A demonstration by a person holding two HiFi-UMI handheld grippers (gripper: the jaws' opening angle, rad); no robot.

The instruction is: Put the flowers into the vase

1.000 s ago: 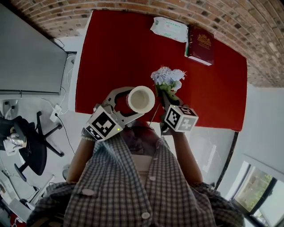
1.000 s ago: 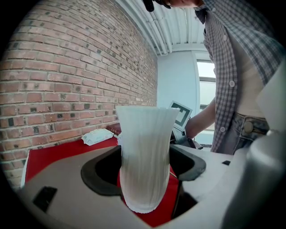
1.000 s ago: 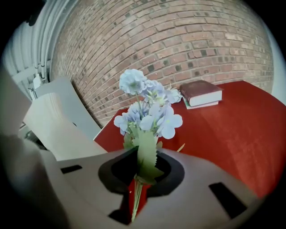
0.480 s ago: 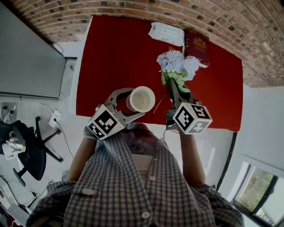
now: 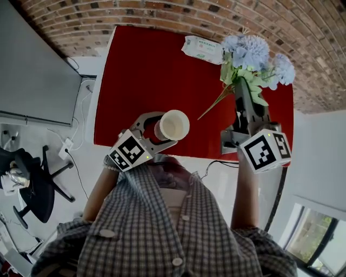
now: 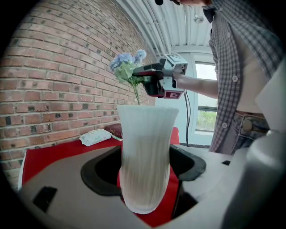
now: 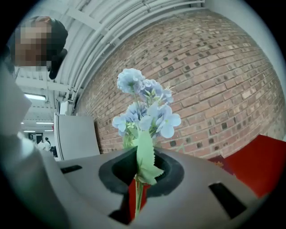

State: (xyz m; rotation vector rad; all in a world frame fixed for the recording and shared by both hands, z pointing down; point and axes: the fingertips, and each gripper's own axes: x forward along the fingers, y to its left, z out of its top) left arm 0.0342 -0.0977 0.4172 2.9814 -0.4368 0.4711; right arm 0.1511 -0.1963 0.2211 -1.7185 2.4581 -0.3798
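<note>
A white ribbed vase (image 5: 172, 125) stands upright between the jaws of my left gripper (image 5: 160, 131), which is shut on it near the red table's front edge. In the left gripper view the vase (image 6: 145, 156) fills the middle, with the pads of my left gripper (image 6: 145, 166) against its sides. My right gripper (image 5: 246, 103) is shut on the stems of a bunch of pale blue flowers (image 5: 254, 54), held high to the right of the vase and apart from it. The stem end (image 5: 208, 111) hangs toward the vase. The right gripper view shows the blooms (image 7: 145, 112) rising from my right gripper (image 7: 137, 181).
A red table (image 5: 135, 70) stands against a brick wall (image 5: 162, 11). A pack of wipes (image 5: 201, 48) lies at its far edge, and beside it a dark red book (image 6: 117, 130). A grey cabinet (image 5: 32, 70) and an office chair (image 5: 38, 184) are on the left.
My right gripper has risen with the flowers, up and to the right in the head view, and now points about level. The left gripper and the vase have stayed still.
</note>
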